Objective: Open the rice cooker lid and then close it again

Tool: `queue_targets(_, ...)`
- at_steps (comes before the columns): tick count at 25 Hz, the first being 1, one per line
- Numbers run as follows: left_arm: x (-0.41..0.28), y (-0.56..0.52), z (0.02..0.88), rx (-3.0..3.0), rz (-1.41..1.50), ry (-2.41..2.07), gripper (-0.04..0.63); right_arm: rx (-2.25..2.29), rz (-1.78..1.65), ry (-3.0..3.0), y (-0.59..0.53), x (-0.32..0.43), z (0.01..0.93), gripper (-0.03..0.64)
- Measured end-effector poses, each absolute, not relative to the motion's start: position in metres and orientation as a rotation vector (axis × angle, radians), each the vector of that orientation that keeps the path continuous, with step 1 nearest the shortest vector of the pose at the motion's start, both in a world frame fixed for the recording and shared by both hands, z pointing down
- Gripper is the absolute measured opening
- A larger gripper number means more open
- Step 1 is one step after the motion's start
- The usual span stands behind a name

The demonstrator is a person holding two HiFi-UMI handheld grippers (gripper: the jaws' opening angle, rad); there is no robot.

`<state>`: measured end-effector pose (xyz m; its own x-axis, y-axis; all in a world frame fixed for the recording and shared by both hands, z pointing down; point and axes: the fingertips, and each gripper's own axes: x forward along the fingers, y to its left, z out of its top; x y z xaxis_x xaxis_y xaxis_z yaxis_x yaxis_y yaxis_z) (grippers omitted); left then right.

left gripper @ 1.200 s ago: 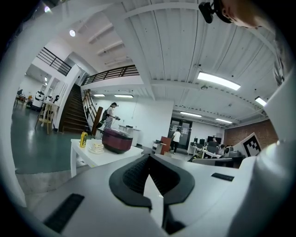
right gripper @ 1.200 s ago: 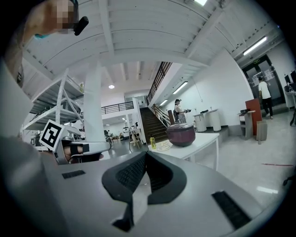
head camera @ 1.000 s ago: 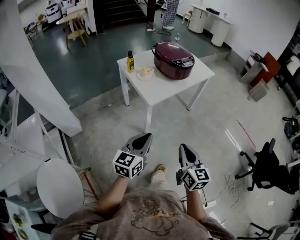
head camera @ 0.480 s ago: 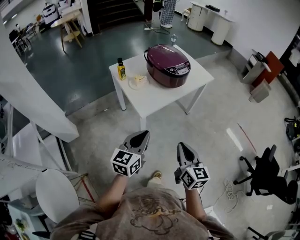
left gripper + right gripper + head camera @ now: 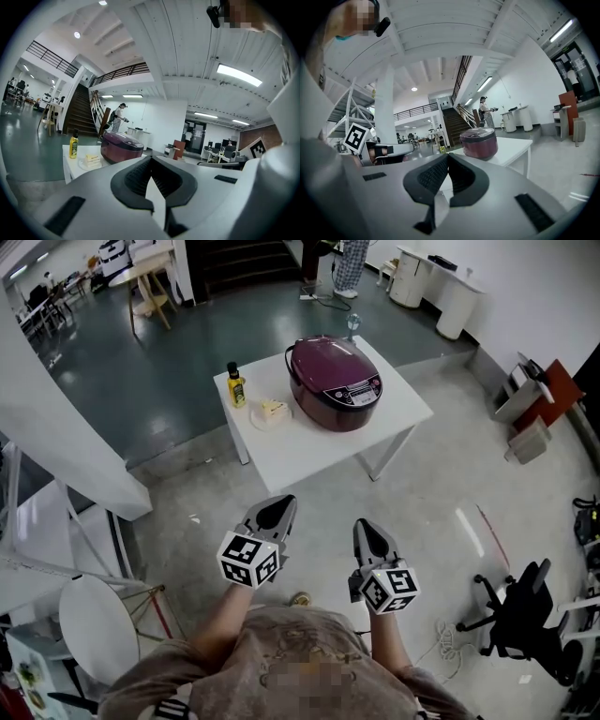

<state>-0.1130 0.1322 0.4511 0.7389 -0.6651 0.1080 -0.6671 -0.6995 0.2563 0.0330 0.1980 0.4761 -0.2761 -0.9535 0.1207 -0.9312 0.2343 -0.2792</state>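
Maroon, with its lid down, the rice cooker [image 5: 335, 381] sits on the white tabletop [image 5: 309, 442] beside a yellow bottle [image 5: 234, 385] and a small plate [image 5: 270, 412], well apart from the left claw [image 5: 284, 504] and the right claw [image 5: 364, 531]. Each claw is pinched together on nothing, so by my judgement none of the task is done: reaching, opening and closing all remain. The lid's release is too small to pick out, and what lies on the plate is unclear.

Maroon rice cooker [image 5: 335, 383], lid shut, on white table [image 5: 309, 437]
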Motion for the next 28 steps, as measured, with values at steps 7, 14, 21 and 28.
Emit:
queue_targets(7,-0.092,0.104,0.450,2.641,-0.021,-1.104,0.020,-1.807,-0.451,2.434,0.166,0.065,0.475,0.000)
queue_targets(14,-0.080,0.085,0.453,2.636,-0.003,-1.125,0.020,-1.781,-0.485,2.453,0.148,0.074,0.482,0.000)
queue_targets(21,-0.062,0.050,0.456,2.651,-0.008,-1.124,0.020,-1.792,-0.474,2.445,0.118,0.093,0.486,0.000)
queue_targets(28,-0.047,0.002,0.459,2.648,-0.025,-1.103,0.020,-1.814,-0.463,2.438,0.072,0.110,0.486,0.000)
